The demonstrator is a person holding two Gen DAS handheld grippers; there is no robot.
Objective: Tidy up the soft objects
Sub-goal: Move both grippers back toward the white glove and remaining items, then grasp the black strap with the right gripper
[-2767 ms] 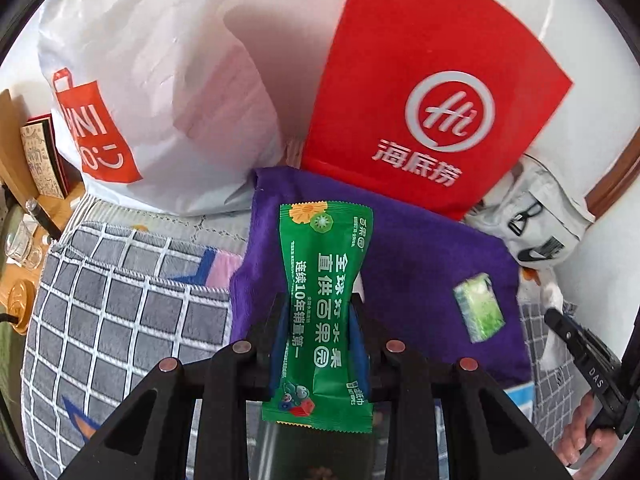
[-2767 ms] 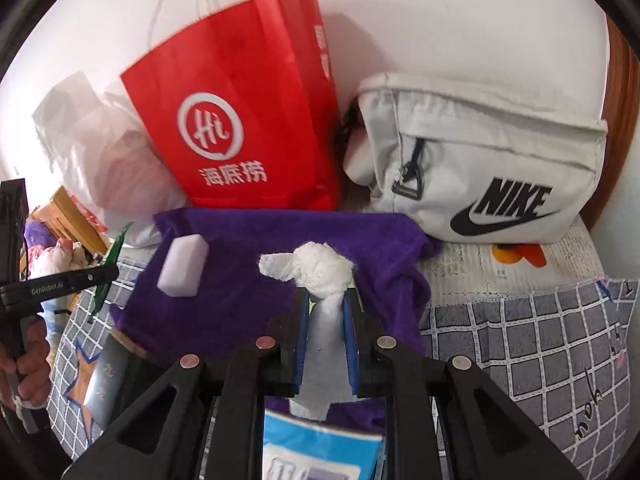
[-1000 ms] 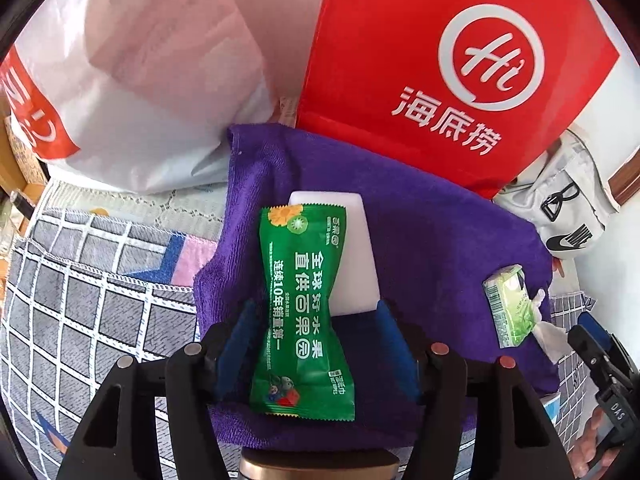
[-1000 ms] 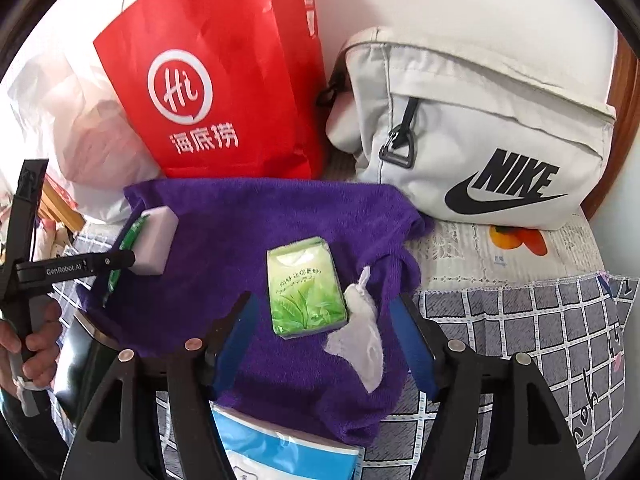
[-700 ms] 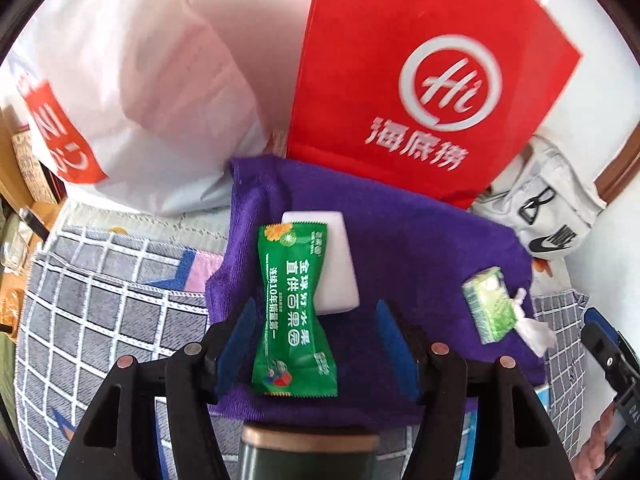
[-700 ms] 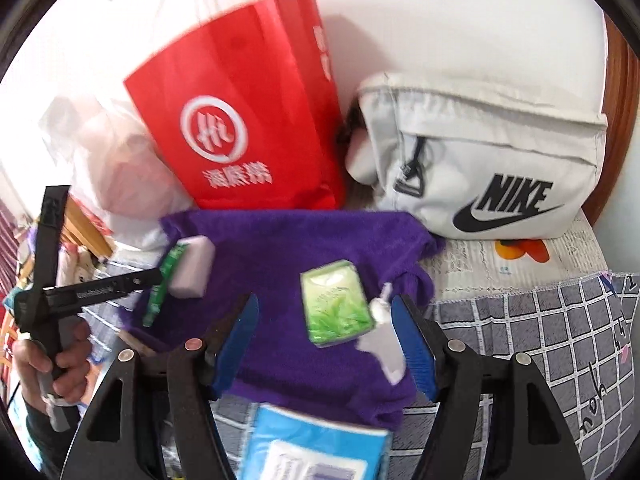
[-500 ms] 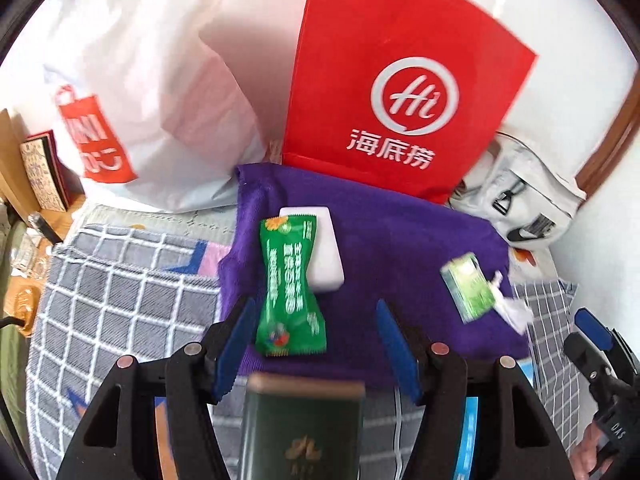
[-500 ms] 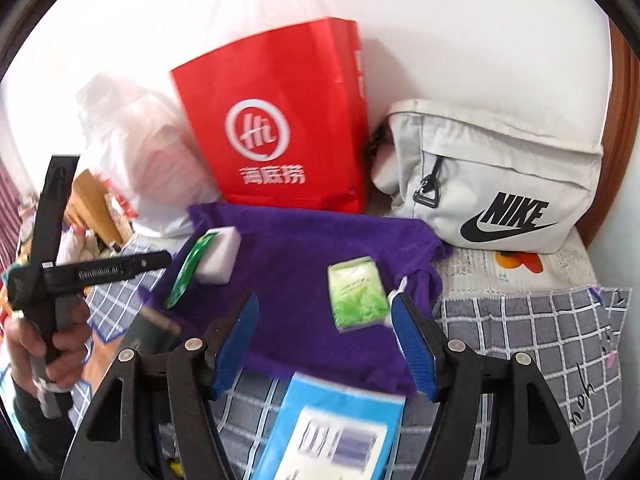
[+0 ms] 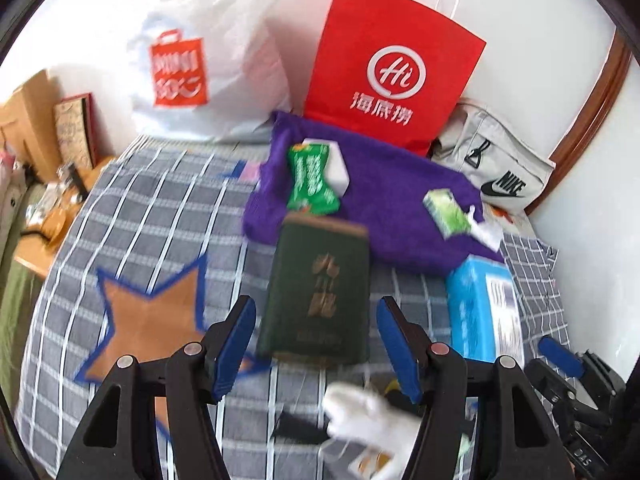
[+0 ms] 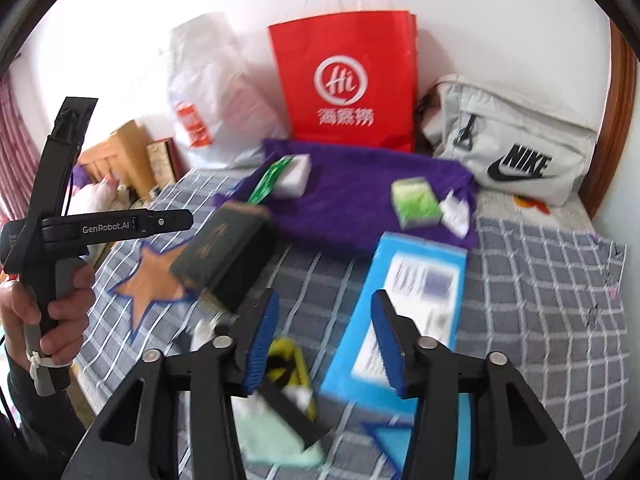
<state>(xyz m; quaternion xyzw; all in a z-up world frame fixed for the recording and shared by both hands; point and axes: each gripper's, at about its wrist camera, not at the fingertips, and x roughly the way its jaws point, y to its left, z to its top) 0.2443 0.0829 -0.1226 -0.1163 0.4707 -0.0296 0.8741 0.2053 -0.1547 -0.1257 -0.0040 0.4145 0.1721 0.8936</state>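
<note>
Reaching for the next soft thing, both empty claws, left claw (image 9: 316, 338) and right claw (image 10: 324, 338), gape wide; go slowly toward the white cloth (image 9: 366, 412) just below.

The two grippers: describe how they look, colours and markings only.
Both grippers, left and right, have black angular frames, blue pads on the fingers and silver bolts. Seen from the right wrist, the left one has a grey handle and white "GenRobot.AI" lettering.

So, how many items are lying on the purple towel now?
4. On the purple towel: a green packet leaning on a white sponge at its left end, and a green tissue pack beside a crumpled white tissue at its right end. Nothing seems hidden.
</note>
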